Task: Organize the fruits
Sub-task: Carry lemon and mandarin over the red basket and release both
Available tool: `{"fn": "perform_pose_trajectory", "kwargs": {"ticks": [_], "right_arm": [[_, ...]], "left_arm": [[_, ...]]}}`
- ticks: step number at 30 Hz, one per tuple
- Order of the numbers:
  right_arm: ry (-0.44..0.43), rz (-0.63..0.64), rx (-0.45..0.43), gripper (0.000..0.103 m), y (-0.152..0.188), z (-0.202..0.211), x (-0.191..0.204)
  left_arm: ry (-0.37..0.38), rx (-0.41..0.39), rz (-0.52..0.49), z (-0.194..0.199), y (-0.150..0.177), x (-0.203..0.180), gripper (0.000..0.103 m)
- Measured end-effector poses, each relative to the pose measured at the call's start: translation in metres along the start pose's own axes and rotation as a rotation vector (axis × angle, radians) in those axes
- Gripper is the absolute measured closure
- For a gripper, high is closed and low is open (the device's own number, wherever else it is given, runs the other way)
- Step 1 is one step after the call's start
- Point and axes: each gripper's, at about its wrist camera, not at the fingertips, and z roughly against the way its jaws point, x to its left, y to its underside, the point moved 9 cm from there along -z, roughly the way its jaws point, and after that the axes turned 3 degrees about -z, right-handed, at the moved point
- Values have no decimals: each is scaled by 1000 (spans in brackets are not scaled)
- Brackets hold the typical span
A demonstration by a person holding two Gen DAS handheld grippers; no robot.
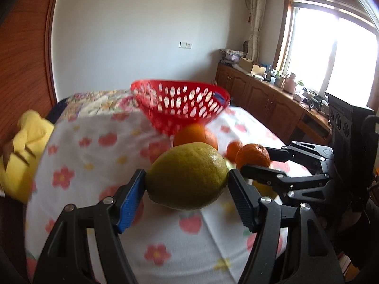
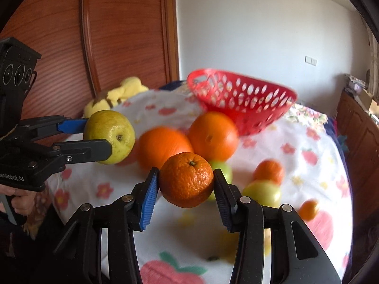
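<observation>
My left gripper point(image 1: 187, 182) is shut on a yellow-green pear point(image 1: 187, 176), held above the flowered cloth; it also shows in the right wrist view point(image 2: 110, 136). My right gripper point(image 2: 186, 181) is shut on a small mandarin point(image 2: 186, 179), also seen in the left wrist view point(image 1: 253, 156). A red perforated basket point(image 1: 182, 104) point(image 2: 241, 99) stands at the far side of the cloth. Two large oranges point(image 2: 163, 146) point(image 2: 213, 136), small green fruits point(image 2: 261, 191) and small mandarins point(image 2: 268, 171) lie on the cloth between the grippers and the basket.
The flowered cloth point(image 1: 94, 156) covers a raised surface. A yellow plush toy point(image 1: 26, 151) lies at its left edge. A wooden headboard point(image 2: 94, 35) is behind. Wooden cabinets point(image 1: 265, 99) with clutter run along the right under a window.
</observation>
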Motion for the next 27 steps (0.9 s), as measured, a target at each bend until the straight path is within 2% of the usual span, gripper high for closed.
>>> {"fn": "perform_pose_trajectory", "kwargs": {"ticks": [5, 11, 17, 27], "right_arm": [[44, -17, -34, 57, -41, 4, -39], [74, -42, -44, 57, -80, 3, -76], [68, -49, -8, 57, -95, -21, -89], [52, -46, 111, 57, -87, -88, -97]], "left_arm": [[10, -8, -30, -15, -37, 1, 34], [29, 8, -51, -38, -65, 0, 34], [35, 26, -75, -64, -88, 1, 34], [29, 61, -77, -95, -104, 12, 34]]}}
